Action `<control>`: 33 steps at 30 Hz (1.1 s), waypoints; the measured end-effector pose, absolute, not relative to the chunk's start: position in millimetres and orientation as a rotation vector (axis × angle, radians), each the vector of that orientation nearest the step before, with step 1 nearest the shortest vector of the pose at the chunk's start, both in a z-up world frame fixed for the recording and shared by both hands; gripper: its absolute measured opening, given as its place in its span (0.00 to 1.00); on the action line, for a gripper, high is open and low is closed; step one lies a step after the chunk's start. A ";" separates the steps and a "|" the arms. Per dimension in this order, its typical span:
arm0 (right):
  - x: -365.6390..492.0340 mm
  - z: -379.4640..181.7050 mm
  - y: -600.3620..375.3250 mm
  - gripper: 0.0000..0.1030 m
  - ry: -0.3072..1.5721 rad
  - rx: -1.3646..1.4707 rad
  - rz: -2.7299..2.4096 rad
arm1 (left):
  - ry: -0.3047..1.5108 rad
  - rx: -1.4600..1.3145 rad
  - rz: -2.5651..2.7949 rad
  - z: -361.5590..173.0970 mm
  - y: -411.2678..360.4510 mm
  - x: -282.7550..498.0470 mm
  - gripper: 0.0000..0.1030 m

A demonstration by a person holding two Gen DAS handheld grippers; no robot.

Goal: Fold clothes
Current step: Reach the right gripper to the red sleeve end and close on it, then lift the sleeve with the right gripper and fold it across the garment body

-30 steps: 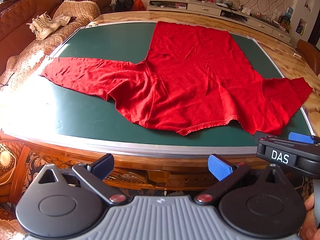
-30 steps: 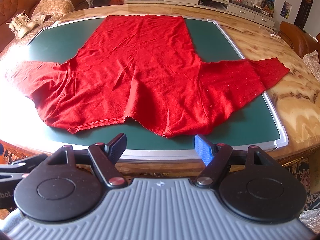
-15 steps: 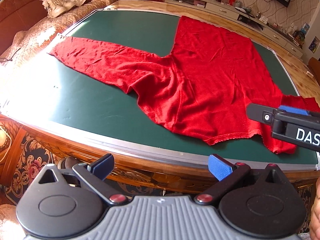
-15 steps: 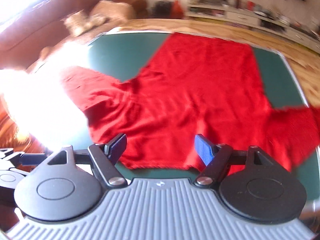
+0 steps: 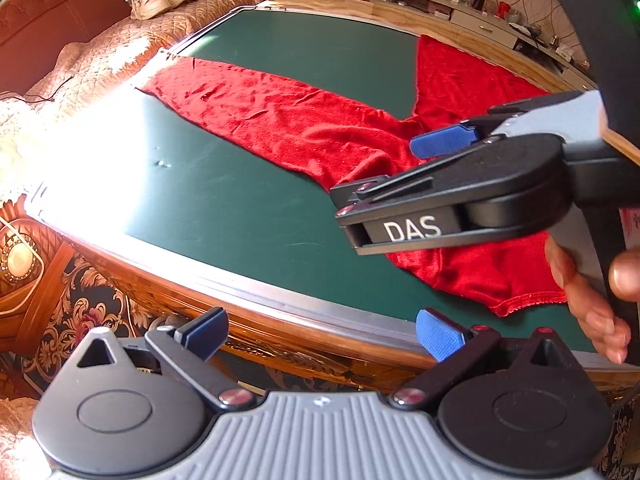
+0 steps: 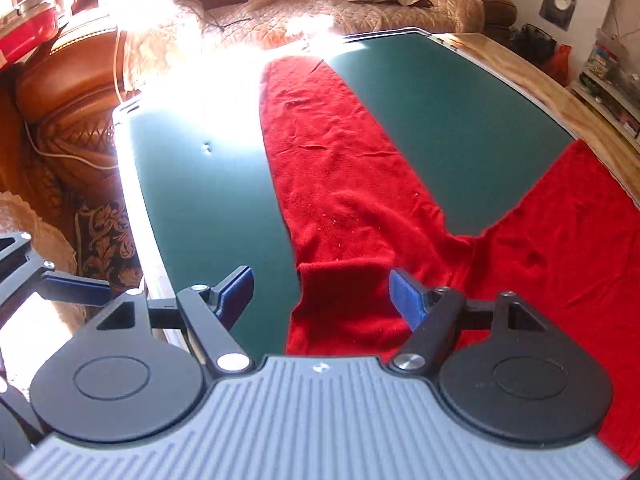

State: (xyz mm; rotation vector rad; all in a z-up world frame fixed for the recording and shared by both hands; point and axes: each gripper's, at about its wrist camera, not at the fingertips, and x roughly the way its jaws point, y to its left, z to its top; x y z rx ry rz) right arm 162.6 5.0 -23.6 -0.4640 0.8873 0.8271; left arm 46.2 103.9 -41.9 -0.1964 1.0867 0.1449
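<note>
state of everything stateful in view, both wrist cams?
Left gripper: open, off the table edge, holding nothing.
Right gripper: open, over the sweater's shoulder, not gripping.
Sweater: unfolded, spread flat on the mat.
Sleeve: stretched out straight, lightly wrinkled.
Mat: flat on the table.

"DAS" in white on the right tongs' [image 5: 436,146] black side
</note>
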 end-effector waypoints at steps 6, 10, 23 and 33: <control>171.9 -43.6 25.0 0.49 0.926 -0.589 0.827 | 1.100 -0.201 0.152 -50.0 106.5 52.3 1.00; 176.2 -54.4 28.8 0.12 0.928 -0.663 0.788 | 1.102 -0.200 0.144 -53.4 102.3 55.8 1.00; 212.4 4.7 -68.4 0.08 0.969 -0.220 0.725 | 1.006 -0.185 -0.040 -54.3 57.9 100.2 0.91; 229.7 29.4 -156.5 0.08 0.901 -0.041 0.597 | 0.963 -0.131 -0.163 -57.1 21.4 124.0 0.06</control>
